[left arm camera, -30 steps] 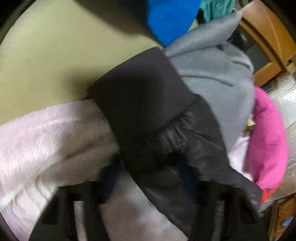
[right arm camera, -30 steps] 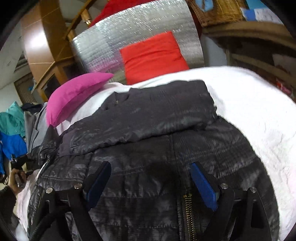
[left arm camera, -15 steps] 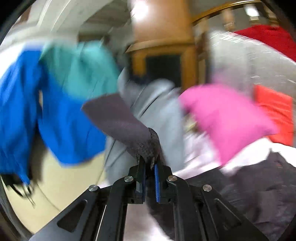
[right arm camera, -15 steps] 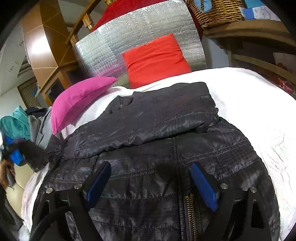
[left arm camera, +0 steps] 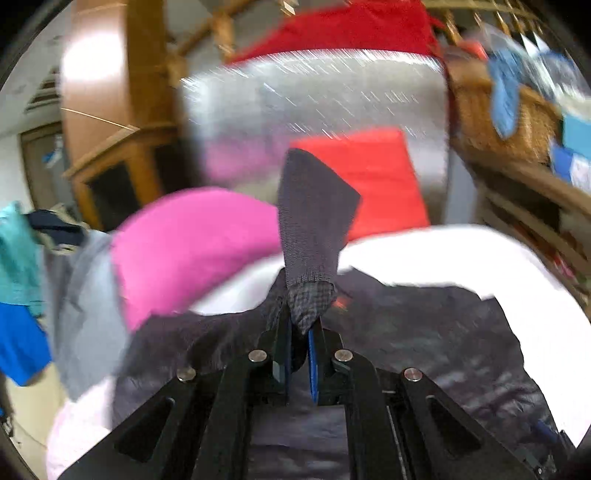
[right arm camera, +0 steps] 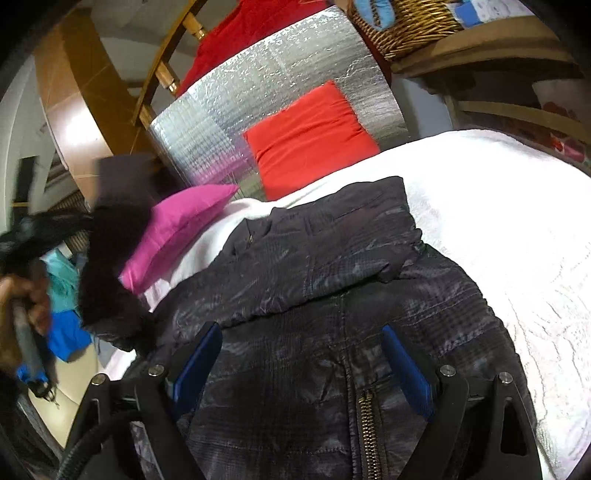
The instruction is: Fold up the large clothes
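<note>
A dark quilted jacket point(right arm camera: 332, 258) lies front up on the white blanket point(right arm camera: 498, 221), one sleeve folded across its chest. My left gripper point(left arm camera: 299, 332) is shut on the other sleeve's knit cuff point(left arm camera: 314, 221), which sticks up past the fingertips. In the right wrist view that sleeve point(right arm camera: 110, 258) hangs lifted at the jacket's left side, with a person's hand point(right arm camera: 22, 295) blurred beside it. My right gripper point(right arm camera: 303, 354) hovers open just over the jacket's front, its blue pads either side of the zipper point(right arm camera: 365, 424), nothing between them.
A pink pillow point(right arm camera: 177, 229) and a red cushion point(right arm camera: 310, 136) rest against a silver foil panel point(right arm camera: 277, 92) at the bed's head. A wicker basket point(right arm camera: 406, 26) sits on a shelf to the right. Blue, teal and grey clothes point(left arm camera: 18, 332) are piled at the left.
My left gripper closed on the sleeve cuff, lifted it and swung it from the clothes pile side toward the jacket, rolling as it went. The right gripper shifted only slightly.
</note>
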Demonstrator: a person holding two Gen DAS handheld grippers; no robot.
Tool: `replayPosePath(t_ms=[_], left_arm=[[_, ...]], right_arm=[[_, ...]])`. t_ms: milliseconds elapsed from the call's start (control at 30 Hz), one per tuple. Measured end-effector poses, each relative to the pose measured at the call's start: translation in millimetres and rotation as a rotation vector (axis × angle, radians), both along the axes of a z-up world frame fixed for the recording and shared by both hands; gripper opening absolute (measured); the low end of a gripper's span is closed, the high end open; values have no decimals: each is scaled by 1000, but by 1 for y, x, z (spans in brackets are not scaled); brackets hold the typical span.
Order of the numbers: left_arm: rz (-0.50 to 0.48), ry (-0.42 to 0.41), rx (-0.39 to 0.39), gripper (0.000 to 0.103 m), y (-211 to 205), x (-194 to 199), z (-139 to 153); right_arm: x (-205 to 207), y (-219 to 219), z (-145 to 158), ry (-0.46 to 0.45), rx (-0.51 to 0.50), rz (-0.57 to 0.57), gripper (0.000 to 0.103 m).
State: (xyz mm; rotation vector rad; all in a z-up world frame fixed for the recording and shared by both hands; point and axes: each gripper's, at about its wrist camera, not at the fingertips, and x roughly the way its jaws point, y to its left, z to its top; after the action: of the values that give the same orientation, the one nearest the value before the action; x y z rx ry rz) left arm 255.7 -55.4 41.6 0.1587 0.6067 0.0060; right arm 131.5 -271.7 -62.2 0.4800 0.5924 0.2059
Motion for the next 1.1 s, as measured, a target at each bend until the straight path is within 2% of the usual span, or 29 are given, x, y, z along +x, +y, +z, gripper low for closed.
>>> replayPosePath(t_ms=[167,200,233,267,300,333,400,533,633,700,767,833,967,1100], left_arm=[[-92,272,-54,11,-47,24,-71],[-97,287,-56,12,-52,21,-76],[-104,296,-55,18,-56,16,-79],[-107,292,-45,25,-56,11,-81],[-110,281,-44,42,-52,6,-81],[-113,258,-53,55,-51,2,-78],[-103,195,-90,61,-36,-8,-62],[-67,111,-155,61,-5,-31,-40],[-6,42,-236,63,25,-53,-39],[60,10,-308,66,53,-73,-52],[124,-4,-366,66,77,-84,-68],[215,-10,-435,66,103,-94,-87],[337,-9,-563,66,142,-100,-122],[384,-44,-569,66,159,-106,-133]], right_arm=[[1,-11,-1,3,52,-10,90],[2,-13,-2,6,59,-12,90],[2,-14,-3,7,64,-14,90],[3,-15,-3,9,69,-16,90],[3,-16,-4,10,71,-18,90],[3,-16,-4,13,73,-18,90],[3,-15,-5,13,70,-18,90],[0,-14,-3,4,68,-12,90],[-2,-17,-4,20,113,-3,90],[-1,-19,-3,42,183,-1,90],[5,-14,3,67,277,51,90],[14,-2,6,98,327,103,90],[47,34,0,216,438,167,90],[81,53,-22,316,490,100,89]])
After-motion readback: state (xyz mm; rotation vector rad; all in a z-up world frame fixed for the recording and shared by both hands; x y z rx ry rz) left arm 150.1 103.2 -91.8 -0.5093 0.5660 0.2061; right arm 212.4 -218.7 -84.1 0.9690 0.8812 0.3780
